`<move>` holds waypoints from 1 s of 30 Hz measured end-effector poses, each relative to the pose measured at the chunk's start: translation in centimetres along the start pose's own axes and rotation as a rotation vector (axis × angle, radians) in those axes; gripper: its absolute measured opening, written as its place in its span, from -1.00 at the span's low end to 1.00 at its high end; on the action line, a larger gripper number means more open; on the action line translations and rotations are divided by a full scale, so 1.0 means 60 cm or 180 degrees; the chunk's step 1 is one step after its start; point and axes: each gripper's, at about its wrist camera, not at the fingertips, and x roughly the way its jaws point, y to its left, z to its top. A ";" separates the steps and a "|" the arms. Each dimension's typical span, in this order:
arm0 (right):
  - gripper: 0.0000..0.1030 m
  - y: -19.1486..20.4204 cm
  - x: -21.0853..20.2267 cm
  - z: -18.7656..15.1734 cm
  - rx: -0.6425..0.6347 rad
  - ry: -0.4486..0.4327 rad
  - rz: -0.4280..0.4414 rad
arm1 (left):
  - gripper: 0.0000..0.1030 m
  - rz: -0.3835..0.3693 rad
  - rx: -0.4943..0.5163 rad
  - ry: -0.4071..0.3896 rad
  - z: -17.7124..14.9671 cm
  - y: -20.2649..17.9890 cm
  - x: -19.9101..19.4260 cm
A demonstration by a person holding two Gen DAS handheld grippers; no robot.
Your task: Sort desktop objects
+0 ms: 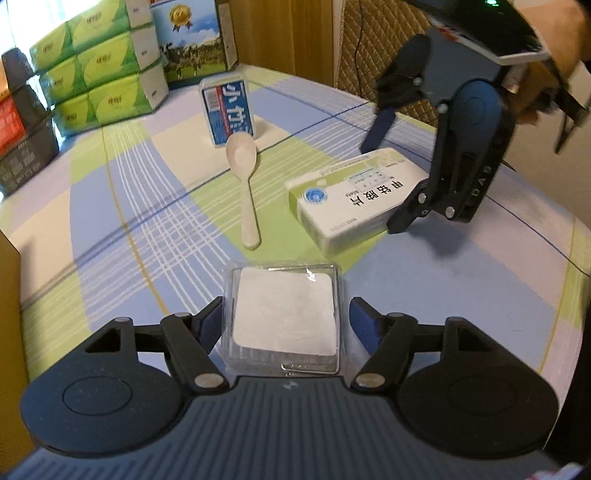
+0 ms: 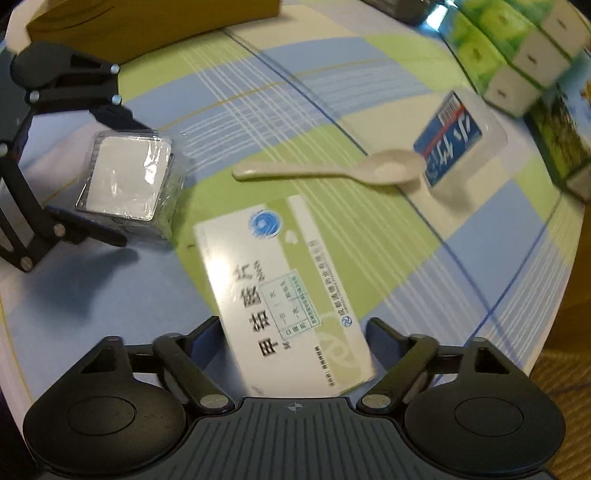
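On the checked tablecloth (image 1: 129, 221), a clear plastic case with a white pad (image 1: 284, 310) (image 2: 129, 177) lies between the fingers of my left gripper (image 1: 286, 321) (image 2: 131, 182). That gripper is open, with a small gap at the right finger. A white and green medicine box (image 2: 280, 288) (image 1: 351, 199) lies flat between the fingers of my right gripper (image 2: 295, 332) (image 1: 382, 184), which is open and straddles its short end. Between the two lies a white spoon (image 1: 247, 192) (image 2: 325, 170). A blue and white packet (image 1: 229, 110) (image 2: 450, 140) stands behind its bowl.
Green tissue packs (image 1: 99, 70) and a milk carton (image 1: 192, 37) are stacked at the far left edge, with dark boxes (image 1: 22, 129) beside them. A quilted chair back (image 1: 369, 48) stands beyond the table's far edge. A cardboard box (image 2: 147, 18) borders the left side.
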 end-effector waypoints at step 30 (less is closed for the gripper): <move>0.46 0.157 -0.027 -0.054 0.2080 -0.0897 -0.0477 | 0.14 0.0156 -0.0577 -0.0217 -0.073 -0.004 -0.036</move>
